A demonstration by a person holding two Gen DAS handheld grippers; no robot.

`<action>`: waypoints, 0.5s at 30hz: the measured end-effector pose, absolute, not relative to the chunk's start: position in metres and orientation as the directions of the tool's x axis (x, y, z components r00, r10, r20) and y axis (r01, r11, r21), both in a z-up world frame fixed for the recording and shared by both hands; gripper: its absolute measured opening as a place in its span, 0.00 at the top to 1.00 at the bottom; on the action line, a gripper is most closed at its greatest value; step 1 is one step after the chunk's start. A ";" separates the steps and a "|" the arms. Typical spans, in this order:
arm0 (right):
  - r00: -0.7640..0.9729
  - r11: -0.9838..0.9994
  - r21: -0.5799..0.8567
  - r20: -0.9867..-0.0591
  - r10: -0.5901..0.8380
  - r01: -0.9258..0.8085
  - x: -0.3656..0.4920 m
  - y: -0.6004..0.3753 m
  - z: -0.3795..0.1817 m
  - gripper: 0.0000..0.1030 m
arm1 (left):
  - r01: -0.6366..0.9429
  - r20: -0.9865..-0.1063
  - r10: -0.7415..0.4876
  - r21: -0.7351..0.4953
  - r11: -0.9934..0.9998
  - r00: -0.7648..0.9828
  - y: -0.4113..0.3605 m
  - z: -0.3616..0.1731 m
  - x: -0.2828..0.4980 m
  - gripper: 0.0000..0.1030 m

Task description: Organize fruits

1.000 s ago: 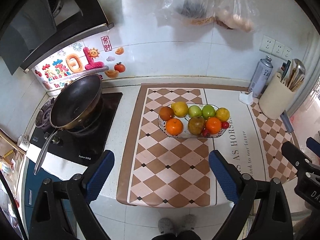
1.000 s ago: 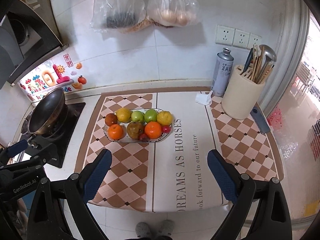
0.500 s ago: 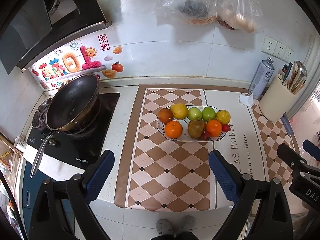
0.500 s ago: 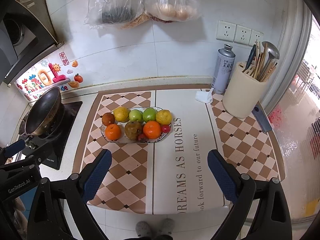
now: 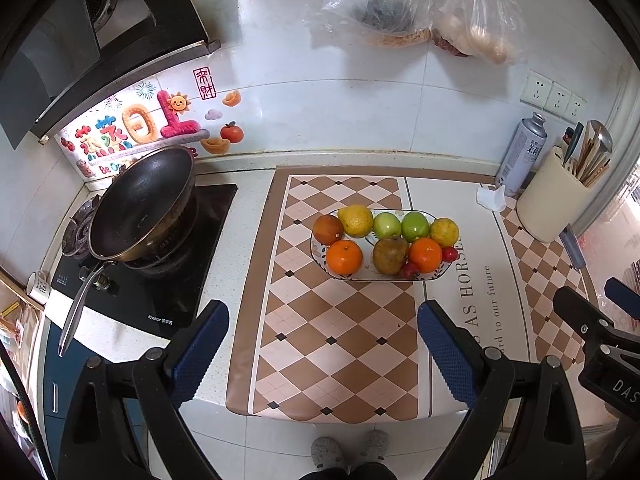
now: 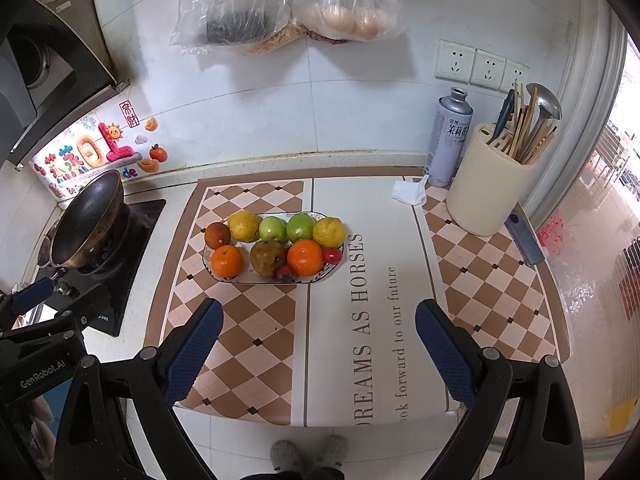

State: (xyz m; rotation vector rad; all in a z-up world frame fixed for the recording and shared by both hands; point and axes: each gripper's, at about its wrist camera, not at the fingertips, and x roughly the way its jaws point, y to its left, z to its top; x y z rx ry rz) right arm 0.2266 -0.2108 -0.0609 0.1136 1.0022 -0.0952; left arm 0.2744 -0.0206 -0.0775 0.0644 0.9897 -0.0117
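An oval fruit plate (image 5: 422,278) (image 6: 256,279) sits on the checkered mat in the middle of the counter. It holds two oranges (image 5: 344,257) (image 6: 305,257), two green apples (image 5: 415,226) (image 6: 301,227), yellow citrus (image 5: 355,221) (image 6: 244,225), a brown pear (image 5: 390,255) (image 6: 268,258), a dark round fruit (image 5: 328,229) (image 6: 217,235) and small red fruits (image 5: 449,254) (image 6: 332,256). My left gripper (image 5: 322,330) is open and empty, held back above the counter's front edge. My right gripper (image 6: 318,330) is open and empty, likewise short of the plate.
A wok (image 5: 140,208) (image 6: 86,222) sits on the stove at the left. A spray can (image 6: 448,138), a utensil holder (image 6: 486,184), a crumpled tissue (image 6: 409,193) and a knife (image 6: 524,240) stand at the right. Plastic bags (image 6: 288,4) hang on the wall.
Both grippers have drawn back and up from the counter, so the plate looks smaller and farther. Both stay open and empty. The fruits have not moved.
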 end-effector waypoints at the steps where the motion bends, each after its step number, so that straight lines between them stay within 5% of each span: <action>1: 0.535 0.990 0.053 -0.844 -0.026 0.132 0.226 -0.211 -0.061 0.04 | 0.041 -0.836 0.019 0.050 0.998 0.549 -0.022 -0.078 0.275 0.06; 15: 0.535 0.991 0.046 -0.845 -0.028 0.124 0.224 -0.209 -0.061 0.04 | 0.047 -0.829 0.015 0.049 0.998 0.559 -0.025 -0.076 0.272 0.00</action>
